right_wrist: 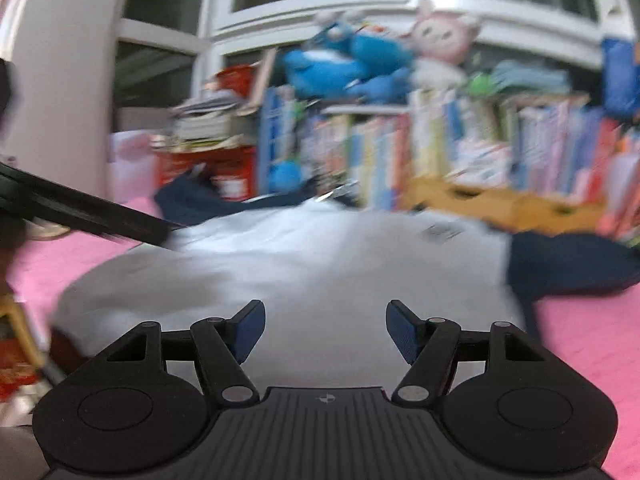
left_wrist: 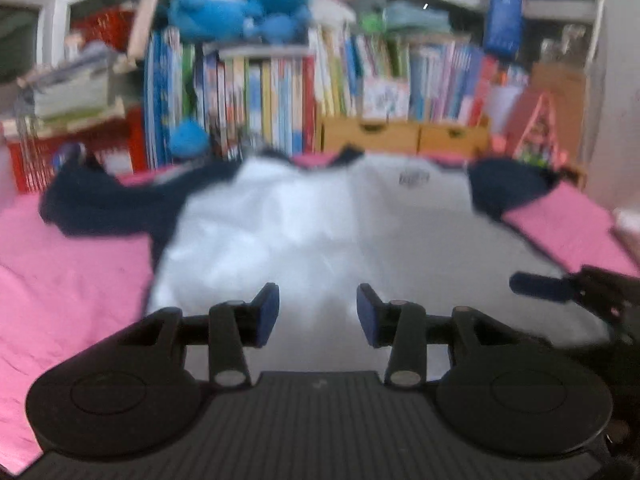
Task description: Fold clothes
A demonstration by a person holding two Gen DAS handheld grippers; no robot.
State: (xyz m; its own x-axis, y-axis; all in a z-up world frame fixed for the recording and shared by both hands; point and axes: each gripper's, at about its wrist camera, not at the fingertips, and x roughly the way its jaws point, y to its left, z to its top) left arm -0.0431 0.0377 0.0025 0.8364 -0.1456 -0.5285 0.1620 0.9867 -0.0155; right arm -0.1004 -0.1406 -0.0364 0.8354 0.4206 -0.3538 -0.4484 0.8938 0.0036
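A white T-shirt [left_wrist: 320, 220] with navy sleeves [left_wrist: 108, 204] lies spread on a pink cloth-covered surface [left_wrist: 68, 280], collar toward the far side. My left gripper [left_wrist: 318, 314] hovers over the shirt's near hem, open, with nothing between its blue pads. The right gripper [left_wrist: 560, 288] shows at the right edge of the left wrist view. In the right wrist view the same T-shirt [right_wrist: 320, 264] fills the middle, and my right gripper [right_wrist: 325, 330] stands open above its near part, gripping nothing. The left gripper [right_wrist: 100, 216] enters that view from the left as a dark bar.
Behind the shirt stands a row of upright books [left_wrist: 280, 92] with blue and pink plush toys [left_wrist: 248, 4] on top. Wooden drawers [left_wrist: 404, 134] sit at the far edge, a red crate [left_wrist: 24, 160] and a stack of books [left_wrist: 68, 92] at far left.
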